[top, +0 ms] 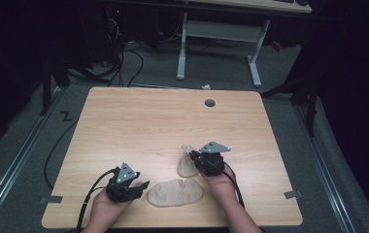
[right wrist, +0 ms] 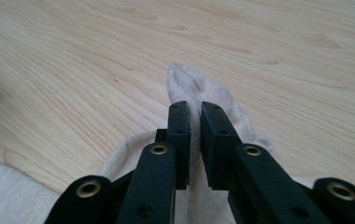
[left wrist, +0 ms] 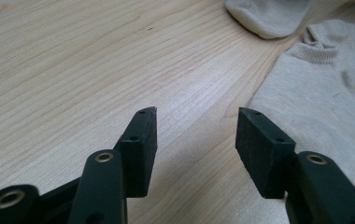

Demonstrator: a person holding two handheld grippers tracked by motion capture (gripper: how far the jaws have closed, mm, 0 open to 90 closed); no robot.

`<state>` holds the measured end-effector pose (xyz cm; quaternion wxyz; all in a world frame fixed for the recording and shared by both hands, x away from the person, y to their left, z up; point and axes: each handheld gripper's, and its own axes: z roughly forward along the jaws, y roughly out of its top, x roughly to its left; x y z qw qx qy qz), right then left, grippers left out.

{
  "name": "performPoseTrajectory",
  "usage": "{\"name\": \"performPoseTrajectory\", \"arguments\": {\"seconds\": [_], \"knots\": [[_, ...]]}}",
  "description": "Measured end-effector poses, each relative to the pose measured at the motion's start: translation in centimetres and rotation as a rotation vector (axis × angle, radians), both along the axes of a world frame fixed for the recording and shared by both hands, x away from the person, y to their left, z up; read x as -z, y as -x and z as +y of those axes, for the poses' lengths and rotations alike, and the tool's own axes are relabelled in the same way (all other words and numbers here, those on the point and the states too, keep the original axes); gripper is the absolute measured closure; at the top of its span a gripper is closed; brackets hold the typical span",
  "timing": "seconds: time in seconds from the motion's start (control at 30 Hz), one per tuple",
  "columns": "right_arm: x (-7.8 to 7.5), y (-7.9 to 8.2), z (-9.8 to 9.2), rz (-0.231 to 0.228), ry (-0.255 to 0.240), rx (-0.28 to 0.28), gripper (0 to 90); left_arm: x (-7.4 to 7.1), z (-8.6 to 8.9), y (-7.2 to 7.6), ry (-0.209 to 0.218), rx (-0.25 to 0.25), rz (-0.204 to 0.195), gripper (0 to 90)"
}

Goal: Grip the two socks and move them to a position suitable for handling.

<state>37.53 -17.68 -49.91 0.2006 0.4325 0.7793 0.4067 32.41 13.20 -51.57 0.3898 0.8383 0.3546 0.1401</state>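
Observation:
Two beige socks lie on the wooden table [top: 139, 121]. The larger sock [top: 175, 193] [left wrist: 325, 93] lies flat near the front edge. My left gripper [top: 141, 187] [left wrist: 197, 114] stands open just left of it, with bare wood between its jaws. The second sock [top: 187, 166] [right wrist: 192, 81] lies a little farther back, and its toe end [left wrist: 269, 14] appears in the left gripper view. My right gripper [top: 195, 156] [right wrist: 195, 106] is shut on this sock, with a fold of cloth pinched between its jaws. A corner of the larger sock [right wrist: 3, 191] appears at the lower left of the right gripper view.
A grey cable hole [top: 209, 103] sits near the table's far edge. Tape marks [top: 51, 199] [top: 293, 194] lie at the two front corners. Beyond the table stand a white desk frame [top: 182, 48] and cables on a dark floor.

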Motion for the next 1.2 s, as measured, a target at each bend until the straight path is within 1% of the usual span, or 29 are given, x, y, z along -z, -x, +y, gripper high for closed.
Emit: {"name": "performPoseTrajectory", "arguments": {"seconds": [0.03, 0.07, 0.17, 0.27, 0.3, 0.37, 0.43, 0.47, 0.5, 0.53, 0.57, 0.63, 0.77, 0.97, 1.07, 1.17, 1.2], "knots": [[0.0, 0.0, -0.3, 0.000, -0.006, 0.005, 82.4, 0.0, 0.0, 0.0, -0.001, 0.001, 0.002, 48.9], [0.0, 0.1, -0.7, 0.002, -0.024, 0.016, 82.4, 0.0, 0.0, 0.0, -0.001, 0.001, 0.003, 48.9], [0.1, 0.2, -1.6, 0.000, -0.046, 0.036, 82.5, 0.0, -0.1, 0.0, 0.001, 0.002, 0.003, 48.9], [0.1, 0.2, -2.0, -0.001, -0.057, 0.049, 82.5, 0.1, -0.1, 0.0, -0.002, 0.003, 0.003, 48.9], [0.2, 0.2, -2.3, -0.002, -0.057, 0.054, 82.4, 0.1, -0.1, 0.0, -0.002, 0.002, 0.003, 48.9], [0.4, 0.5, -3.0, -0.009, -0.035, 0.074, 80.6, 0.1, -0.1, 0.0, 0.000, 0.003, 0.004, 48.9], [0.5, 0.6, -3.3, -0.008, -0.031, 0.084, 79.9, 0.0, -0.1, 0.1, 0.001, 0.005, 0.003, 48.9], [0.6, 0.7, -3.9, -0.010, -0.027, 0.095, 79.9, 0.0, -0.1, 0.1, 0.000, 0.006, 0.003, 48.9], [0.6, 0.7, -3.9, -0.010, -0.027, 0.095, 79.9, 0.0, -0.1, 0.1, -0.001, 0.007, 0.003, 48.9], [0.6, 0.9, -4.7, -0.013, -0.031, 0.112, 79.0, 0.0, -0.1, 0.1, -0.001, 0.006, 0.003, 48.9], [0.6, 0.9, -4.7, -0.013, -0.031, 0.112, 79.0, 0.0, -0.1, 0.1, 0.000, 0.005, 0.004, 48.9], [0.6, 1.1, -5.4, -0.013, -0.038, 0.131, 77.9, 0.1, -0.1, 0.0, 0.001, 0.006, 0.005, 48.9], [0.6, 1.5, -6.5, -0.014, -0.021, 0.158, 76.8, 0.0, -0.2, 0.1, 0.001, 0.011, 0.006, 48.9], [0.6, 1.9, -7.1, -0.022, -0.011, 0.172, 75.4, 0.0, -0.1, 0.1, -0.002, 0.013, 0.006, 48.9], [0.5, 2.2, -7.7, -0.024, -0.025, 0.186, 74.6, 0.0, -0.1, 0.1, -0.002, 0.015, 0.006, 48.9], [0.5, 2.4, -8.1, -0.022, -0.030, 0.195, 74.6, 0.0, -0.1, 0.0, -0.002, 0.014, 0.005, 48.9], [0.4, 2.5, -8.2, -0.028, -0.029, 0.195, 74.4, 0.0, -0.1, 0.0, -0.002, 0.014, 0.005, 48.9]]}}
